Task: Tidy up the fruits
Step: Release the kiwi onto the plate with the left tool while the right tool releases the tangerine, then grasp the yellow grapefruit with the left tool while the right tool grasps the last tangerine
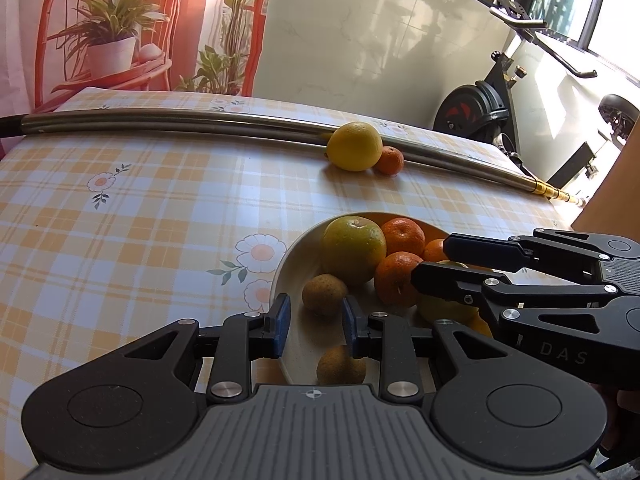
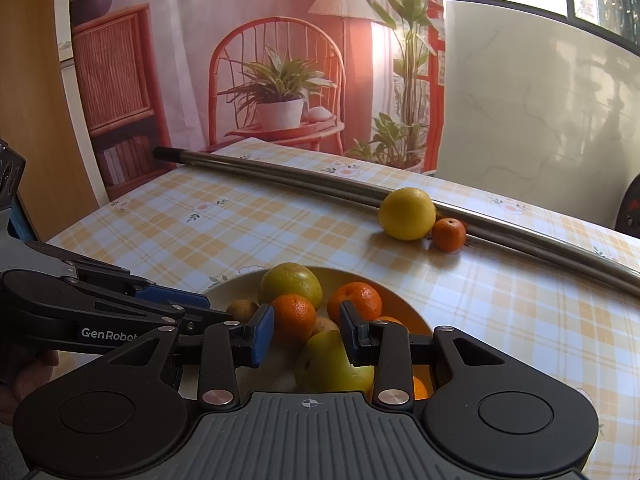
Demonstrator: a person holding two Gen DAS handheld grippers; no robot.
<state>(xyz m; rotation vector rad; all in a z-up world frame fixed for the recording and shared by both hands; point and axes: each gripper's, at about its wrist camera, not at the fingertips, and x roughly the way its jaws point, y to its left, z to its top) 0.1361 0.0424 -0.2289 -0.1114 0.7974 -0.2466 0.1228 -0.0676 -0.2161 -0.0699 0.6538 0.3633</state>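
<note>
1. The worktop (image 2: 192, 224) has a yellow-check cloth with flower prints. A long metal pole (image 2: 304, 180) lies across the far side, one end dark-capped, the other a brass-coloured tip.
2. Two loose fruits sit right against that pole – a big yellow citrus (image 2: 407, 213) and a small tangerine (image 2: 449, 233) touching it on its right. Both are well apart from the bowl.
3. The bowl (image 1: 290, 264) is cream, near the front edge, and already holds most of the fruit.
4. Count in the bowl, as far as I can see: one greenish-yellow orange (image 1: 354, 249) at the back, one yellow-green citrus (image 2: 332, 362) at the front under the right gripper, two little brown fruits (image 1: 324, 294), and at least four tangerines (image 2: 294, 318) – more may be hidden under the grippers.
5. Left gripper (image 1: 316, 322) hovers over the bowl's near left side, fingers apart with nothing between them; a brown fruit shows just past the tips and the other below them.
6. Right gripper (image 2: 307, 334) hangs over the bowl's middle, fingers also apart and empty, framing a tangerine and the yellow-green citrus.
7. The two grippers crowd each other over the bowl – each one blocks part of the other's view of the fruit.
8. Around it: a printed backdrop (image 2: 280, 80) of a red chair with potted plants, and an exercise bike (image 1: 492, 108) by the wall.
</note>
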